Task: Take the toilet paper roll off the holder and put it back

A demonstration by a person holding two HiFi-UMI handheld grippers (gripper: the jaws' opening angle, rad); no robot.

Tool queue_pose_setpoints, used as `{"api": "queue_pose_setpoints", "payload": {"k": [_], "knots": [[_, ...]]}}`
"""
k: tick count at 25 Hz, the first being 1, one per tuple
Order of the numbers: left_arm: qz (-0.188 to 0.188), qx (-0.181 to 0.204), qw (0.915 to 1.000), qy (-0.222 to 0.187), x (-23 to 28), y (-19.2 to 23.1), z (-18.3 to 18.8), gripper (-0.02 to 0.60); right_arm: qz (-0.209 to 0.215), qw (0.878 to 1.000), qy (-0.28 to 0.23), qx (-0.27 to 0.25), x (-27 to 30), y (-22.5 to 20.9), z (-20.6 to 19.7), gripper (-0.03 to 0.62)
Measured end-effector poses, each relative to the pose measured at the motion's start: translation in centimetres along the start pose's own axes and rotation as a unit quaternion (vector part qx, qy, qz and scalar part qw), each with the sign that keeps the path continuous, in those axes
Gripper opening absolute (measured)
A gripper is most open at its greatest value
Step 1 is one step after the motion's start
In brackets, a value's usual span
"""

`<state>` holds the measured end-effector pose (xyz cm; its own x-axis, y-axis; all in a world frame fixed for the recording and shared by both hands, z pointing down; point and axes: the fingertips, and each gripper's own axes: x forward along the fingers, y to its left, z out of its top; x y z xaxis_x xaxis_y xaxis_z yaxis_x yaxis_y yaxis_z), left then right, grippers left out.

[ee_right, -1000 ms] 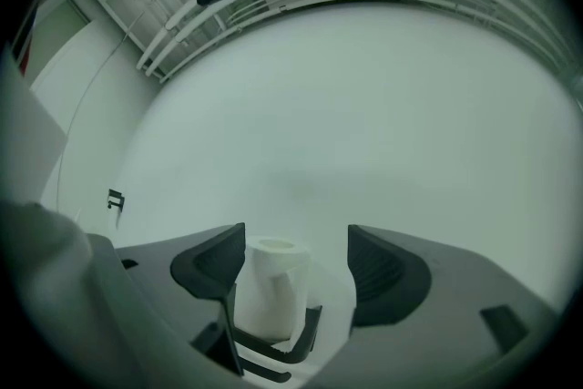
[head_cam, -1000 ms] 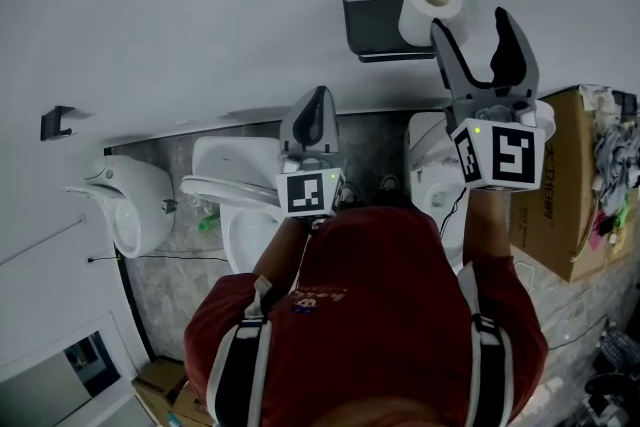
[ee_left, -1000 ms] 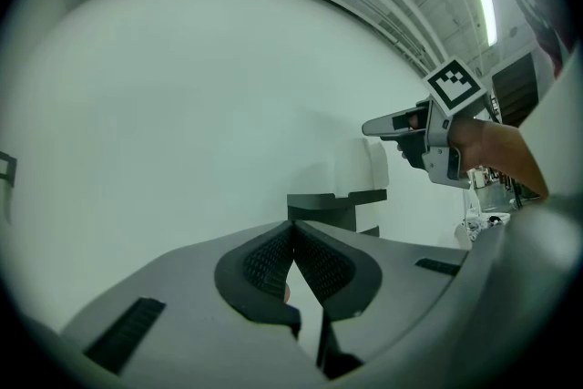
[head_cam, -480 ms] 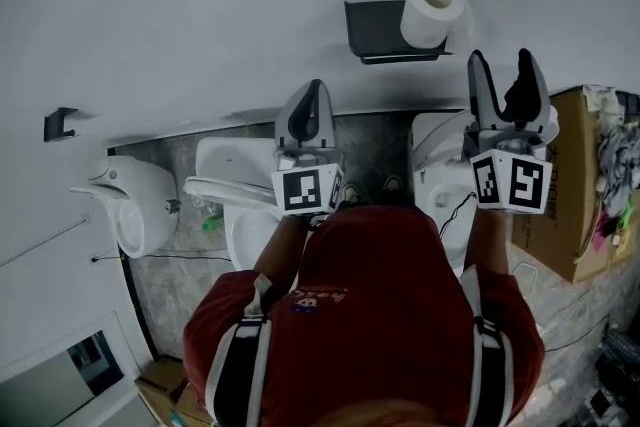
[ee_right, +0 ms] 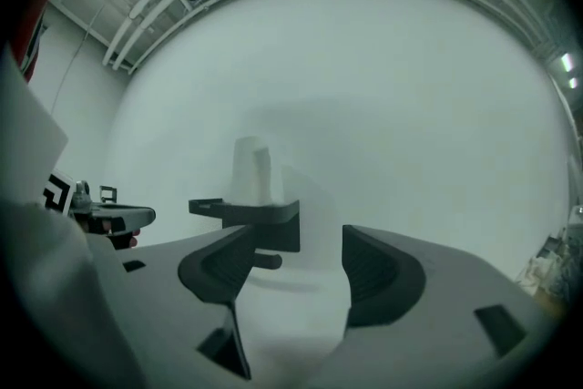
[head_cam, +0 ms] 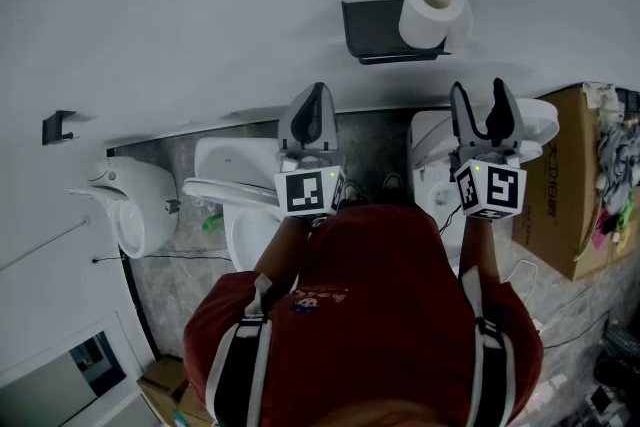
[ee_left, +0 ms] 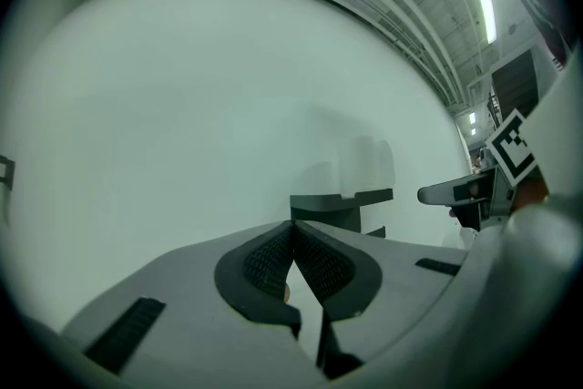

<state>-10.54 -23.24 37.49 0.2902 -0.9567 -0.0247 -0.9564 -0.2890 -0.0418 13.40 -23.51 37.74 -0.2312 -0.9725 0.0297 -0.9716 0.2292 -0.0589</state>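
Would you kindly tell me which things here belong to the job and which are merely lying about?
For the job: toilet paper roll; wall holder; right tongs, open and empty.
Just lying about: cardboard box; toilets; urinal.

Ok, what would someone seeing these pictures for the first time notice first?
Probably the white toilet paper roll on its dark holder, alone on the bare wall. Short of it, the right gripper points toward it with jaws apart and empty. The left gripper, jaws together, is held beside it above the white toilets.
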Motion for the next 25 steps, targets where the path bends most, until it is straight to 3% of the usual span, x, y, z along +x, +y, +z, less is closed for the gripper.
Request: {"api": "queue_pose_setpoints", "payload": {"k": [7,25], "knots": [[0.007,0.002,0.9999,0.012,-0.3,0.2,-1.1,0.014,0.020,1.000,0.022,-0.001,-0.3,1.2,-2.6,0.265],[0.004,0.004,0.9999,0.013,-1.0,-0.1,-1.5,0.015,0.025,0.999,0.024,-0.019,0.1,2.0,-2.1,0.261]]}}
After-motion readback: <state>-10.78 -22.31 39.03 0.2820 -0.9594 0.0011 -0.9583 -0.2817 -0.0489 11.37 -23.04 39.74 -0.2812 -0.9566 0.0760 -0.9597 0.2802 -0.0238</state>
